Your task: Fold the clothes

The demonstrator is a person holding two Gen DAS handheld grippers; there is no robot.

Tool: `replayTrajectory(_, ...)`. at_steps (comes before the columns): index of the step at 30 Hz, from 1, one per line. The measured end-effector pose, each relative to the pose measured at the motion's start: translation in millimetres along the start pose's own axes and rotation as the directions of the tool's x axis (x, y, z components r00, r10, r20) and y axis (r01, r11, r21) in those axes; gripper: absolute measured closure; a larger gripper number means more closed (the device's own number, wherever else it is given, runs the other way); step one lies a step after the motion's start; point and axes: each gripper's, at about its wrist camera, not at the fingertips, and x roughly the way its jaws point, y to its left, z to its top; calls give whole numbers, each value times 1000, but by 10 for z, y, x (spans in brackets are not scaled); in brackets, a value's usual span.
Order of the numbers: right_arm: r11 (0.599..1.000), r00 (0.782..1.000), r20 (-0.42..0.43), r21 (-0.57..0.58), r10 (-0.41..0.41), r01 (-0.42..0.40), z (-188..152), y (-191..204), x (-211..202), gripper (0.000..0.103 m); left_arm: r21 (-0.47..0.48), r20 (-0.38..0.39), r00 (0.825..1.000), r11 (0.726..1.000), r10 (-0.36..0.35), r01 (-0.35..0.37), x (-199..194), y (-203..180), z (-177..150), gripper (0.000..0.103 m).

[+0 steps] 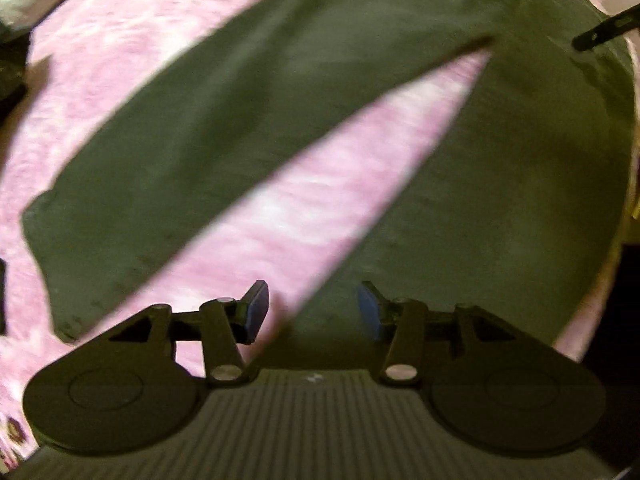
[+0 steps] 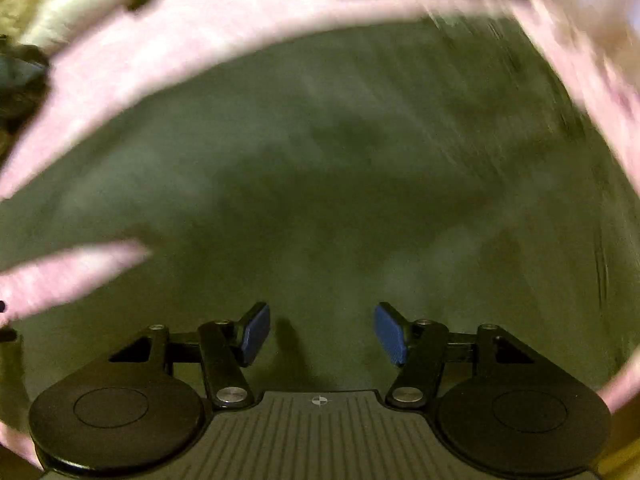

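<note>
Where the left wrist view looks down along its fingers, an olive-green garment (image 1: 248, 128) lies spread on a pink mottled bedcover (image 1: 100, 64). One long part of it, probably a sleeve or a trouser leg, runs from 8 o'clock up toward 1 o'clock; the wider body fills the side from 2 to 5 o'clock. A pink wedge of bedcover shows between the two parts, narrowing toward 1 o'clock. The left gripper (image 1: 314, 310) sits at 6 o'clock with its jaws spread, blue pads (image 1: 256, 310) facing each other across a gap, nothing between them; the gap lies over the edge where the garment's body meets the pink wedge. A thin dark bar (image 1: 604, 32) enters at 2 o'clock above the cloth; its identity is not clear. In the right wrist view, heavily motion-blurred, the garment (image 2: 320, 160) fills nearly the whole field, with the bedcover (image 2: 168, 40) showing as a pink band from 9 through 12 to 3 o'clock and a pink tongue at 8 o'clock. The right gripper (image 2: 322, 334) also has its jaws apart, holding nothing, blue pads (image 2: 390, 334) over green cloth.
</note>
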Motion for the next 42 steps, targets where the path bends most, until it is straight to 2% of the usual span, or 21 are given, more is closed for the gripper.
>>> replayTrajectory(2,1000,995,-96,18,-10,12,-170,-177,99,42,28,-28,1000,1000,4,-4,36,-193,-92,54)
replayTrajectory(6,999,998,-60,29,16,-15,-345,-266,-38,41,1,-62,996,998,64,-64,-95,-414,-298,52)
replayTrajectory(7,999,998,-55,35,19,-17,-381,-281,-64,35,-11,-69,995,997,70,-71,-145,-444,-356,51)
replayTrajectory(8,999,998,-51,41,21,-19,-416,-295,-89,22,-23,-77,994,997,77,-79,-196,-474,-415,49)
replayTrajectory(9,999,999,-46,47,23,-21,-452,-310,-115,19,-22,-88,993,996,81,-83,-226,-511,-460,49)
replayTrajectory(13,997,999,-28,71,32,-30,-596,-367,-219,18,12,-113,989,996,90,-89,-270,-673,-596,43)
replayTrajectory(19,994,999,0,104,35,-35,-870,-364,-351,18,101,-109,991,993,76,-65,-162,-708,-975,43)
replayTrajectory(23,993,1000,21,116,12,-15,-1222,-100,-372,18,244,-71,989,964,128,-107,-188,-729,-1406,43)
replayTrajectory(28,984,999,31,179,-7,2,-1576,145,-365,18,407,-10,981,897,192,-171,-212,-755,-1924,49)
replayTrajectory(33,972,996,77,231,35,-52,-1661,256,-429,18,451,54,965,856,257,-253,-224,-733,-2005,49)
replayTrajectory(36,962,990,110,246,91,-116,-1600,339,-361,18,472,93,952,829,291,-300,-233,-718,-2042,56)
replayTrajectory(39,951,985,124,269,120,-150,-1541,356,-319,18,511,87,949,804,304,-304,-163,-675,-2012,61)
replayTrajectory(40,945,984,124,286,131,-162,-1535,348,-290,18,534,77,954,796,291,-286,-135,-682,-2008,69)
replayTrajectory(41,937,982,125,303,140,-172,-1529,339,-262,18,556,66,959,788,275,-264,-114,-696,-2004,86)
replayTrajectory(42,931,983,120,323,137,-170,-1522,315,-236,18,556,61,963,792,264,-253,-152,-705,-2022,93)
